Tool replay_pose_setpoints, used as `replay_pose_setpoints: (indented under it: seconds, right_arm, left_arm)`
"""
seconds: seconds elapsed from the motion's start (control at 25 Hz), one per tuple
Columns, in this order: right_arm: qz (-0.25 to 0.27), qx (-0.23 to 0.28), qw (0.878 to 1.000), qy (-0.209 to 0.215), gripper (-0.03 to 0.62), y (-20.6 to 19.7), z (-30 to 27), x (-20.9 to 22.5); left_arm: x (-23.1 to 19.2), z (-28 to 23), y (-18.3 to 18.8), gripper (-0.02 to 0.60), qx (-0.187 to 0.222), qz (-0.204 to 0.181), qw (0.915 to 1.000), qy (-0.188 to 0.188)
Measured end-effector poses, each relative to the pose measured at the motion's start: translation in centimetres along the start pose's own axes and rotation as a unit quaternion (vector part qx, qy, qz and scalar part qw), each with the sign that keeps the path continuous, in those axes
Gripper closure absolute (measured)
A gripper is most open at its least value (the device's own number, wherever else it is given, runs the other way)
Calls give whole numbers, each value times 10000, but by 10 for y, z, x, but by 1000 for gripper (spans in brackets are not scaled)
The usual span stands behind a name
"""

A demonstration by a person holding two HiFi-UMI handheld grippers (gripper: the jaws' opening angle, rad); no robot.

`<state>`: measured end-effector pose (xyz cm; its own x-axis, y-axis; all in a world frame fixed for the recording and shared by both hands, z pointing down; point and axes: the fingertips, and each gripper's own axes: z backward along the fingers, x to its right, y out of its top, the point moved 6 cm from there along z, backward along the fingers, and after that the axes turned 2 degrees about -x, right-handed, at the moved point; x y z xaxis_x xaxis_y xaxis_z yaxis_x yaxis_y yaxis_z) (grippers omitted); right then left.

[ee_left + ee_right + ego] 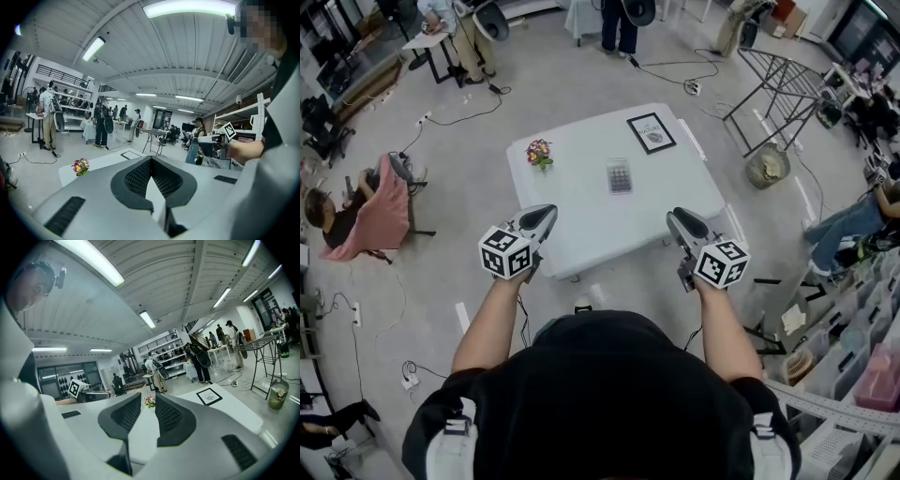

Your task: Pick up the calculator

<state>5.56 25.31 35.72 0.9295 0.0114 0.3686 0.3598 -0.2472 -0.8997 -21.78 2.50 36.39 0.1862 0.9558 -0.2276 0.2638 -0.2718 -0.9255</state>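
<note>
The calculator (620,175) lies at the middle of the table (581,211). At the table's near edge, the left gripper (547,212) has its fingers pressed together. The right gripper (676,217) has its fingers spread and empty.

The head camera sits up on the person (600,403) and looks steeply down. From high above it takes in the whole white bench (581,225), the floor (544,84) round it, and the left hand-held gripper (544,214) and right hand-held gripper (679,219) at the bench's near edge. Each gripper view rides low on its own hand-held gripper and looks almost level along the jaws, across the bench to the far room and the ceiling (187,56). All three views share the bench and the flowers (539,152). Each gripper view also catches the other hand-held gripper off to one side.
</note>
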Motion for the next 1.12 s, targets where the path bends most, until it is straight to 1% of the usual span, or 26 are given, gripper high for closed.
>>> replay_pose_setpoints:
  seconds: [0.2, 0.36, 0.64, 0.88, 1.12]
  right_arm:
    - [-6, 49, 9999, -110, 490, 7, -21, -3]
    - [3, 119, 9995, -278, 490, 14, -33, -3]
    - [-11, 203, 9987, -459, 490, 21, -57, -7]
    - [-35, 145, 9988, -476, 490, 23, -77, -13]
    - [-22, 84, 9989, -464, 490, 27, -92, -9]
  left_arm:
    - [-25, -12, 7, 563, -24, -30, 9998, -179]
    - [-46, -21, 15, 563, 12, -91, 9994, -328]
    - [-80, -23, 23, 563, 35, -130, 9987, -484]
    - [-102, -20, 28, 563, 24, -127, 9986, -510]
    - [-115, -21, 26, 563, -7, -83, 9988, -476]
